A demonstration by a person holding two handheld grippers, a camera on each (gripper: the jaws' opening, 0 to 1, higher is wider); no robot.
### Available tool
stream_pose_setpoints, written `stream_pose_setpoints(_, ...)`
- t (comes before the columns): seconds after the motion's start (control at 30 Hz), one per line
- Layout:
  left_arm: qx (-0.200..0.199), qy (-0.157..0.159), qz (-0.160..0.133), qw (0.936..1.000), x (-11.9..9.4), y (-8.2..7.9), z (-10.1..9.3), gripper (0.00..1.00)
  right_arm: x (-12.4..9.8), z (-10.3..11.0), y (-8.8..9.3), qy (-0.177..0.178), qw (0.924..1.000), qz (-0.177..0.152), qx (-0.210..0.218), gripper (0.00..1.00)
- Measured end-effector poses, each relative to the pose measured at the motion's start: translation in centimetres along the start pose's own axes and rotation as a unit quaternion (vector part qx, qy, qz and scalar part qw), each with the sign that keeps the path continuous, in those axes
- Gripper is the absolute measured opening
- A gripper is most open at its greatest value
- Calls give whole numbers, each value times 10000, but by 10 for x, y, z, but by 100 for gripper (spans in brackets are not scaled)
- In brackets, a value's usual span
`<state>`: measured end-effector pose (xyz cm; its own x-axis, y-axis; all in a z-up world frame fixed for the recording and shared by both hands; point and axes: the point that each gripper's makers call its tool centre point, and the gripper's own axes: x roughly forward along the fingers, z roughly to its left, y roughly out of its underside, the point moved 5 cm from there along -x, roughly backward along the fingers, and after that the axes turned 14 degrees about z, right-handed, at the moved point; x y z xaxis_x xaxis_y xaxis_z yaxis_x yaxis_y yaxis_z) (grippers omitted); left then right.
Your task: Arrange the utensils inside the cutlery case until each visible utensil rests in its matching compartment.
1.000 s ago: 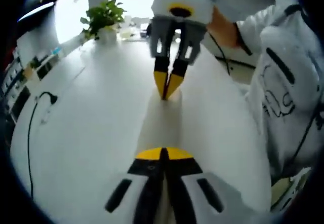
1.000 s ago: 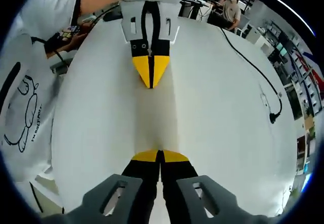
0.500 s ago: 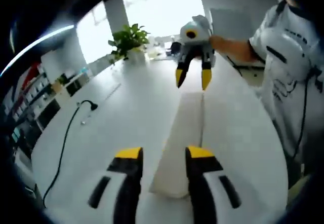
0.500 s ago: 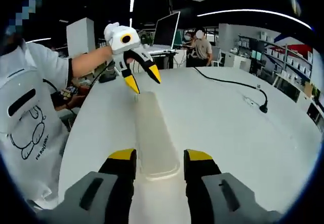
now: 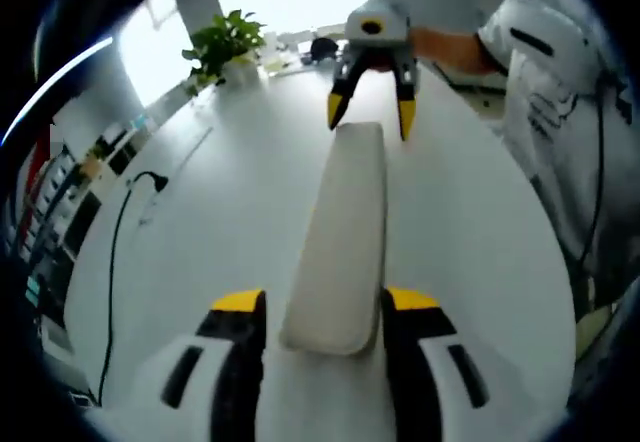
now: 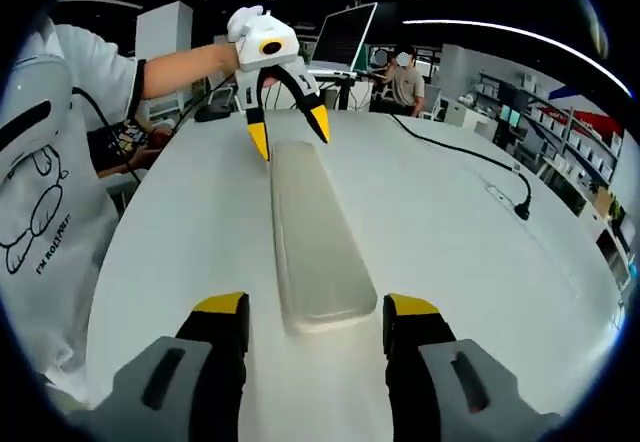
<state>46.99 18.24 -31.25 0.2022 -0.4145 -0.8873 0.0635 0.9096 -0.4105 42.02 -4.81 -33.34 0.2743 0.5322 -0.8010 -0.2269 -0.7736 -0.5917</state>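
Closed cutlery case [image 5: 338,237] lying lengthwise on the white bench [image 5: 200,222], one end at each of my grippers. A second ago both sets of jaws were pinched shut at its ends; now my left gripper [image 5: 325,312] and right gripper [image 6: 315,317] stand open, straddling the ends without gripping. Judgement: case released, lid on, no utensils visible yet.

Closed cutlery case [image 5: 340,237] lies between both spread tongs [image 5: 325,307]
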Motion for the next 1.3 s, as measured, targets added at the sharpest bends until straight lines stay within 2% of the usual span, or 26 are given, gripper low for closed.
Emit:
stream_pose_setpoints(0.13, 29, 33, 65, 10000, 1, -8, 7, 49, 4, -4, -3, -129, 9999, 61, 87, 55)
stream_pose_setpoints(0.3, 183, 290, 340, 9988, 9, -11, 6, 48, 9, -6, -3, -178, 9997, 188, 1, 53)
stream_pose_setpoints(0.43, 486, 508, 798, 9943, 21, -10, 3, 48, 14, -4, -2, -252, 9994, 238, -5, 51)
stream_pose_setpoints(0.57, 599, 645, 1121, 9898, 32, -13, 3, 45, 13, -6, -2, -233, 9992, 305, -88, 44)
stream_pose_setpoints(0.73, 612, 692, 1198, 9885, 32, -19, -1, 45, 11, -6, -3, -242, 9991, 326, -102, 43)
stream_pose_setpoints(0.97, 603, 825, 1370, 9853, 26, -24, -11, 43, 3, -8, -7, -400, 9978, 513, -128, 43)
stream_pose_setpoints(1.1, 553, 624, 1087, 9906, 17, -31, -3, 43, -5, -20, -11, -300, 9985, 422, -165, 43)
stream_pose_setpoints(1.2, 559, 482, 1094, 9912, 13, -35, 6, 43, -12, -35, -19, -160, 9983, 423, -374, 43)
stream_pose_setpoints(1.3, 536, 361, 1069, 9922, 10, -37, 19, 43, -15, -40, -22, -97, 9975, 467, -530, 43)
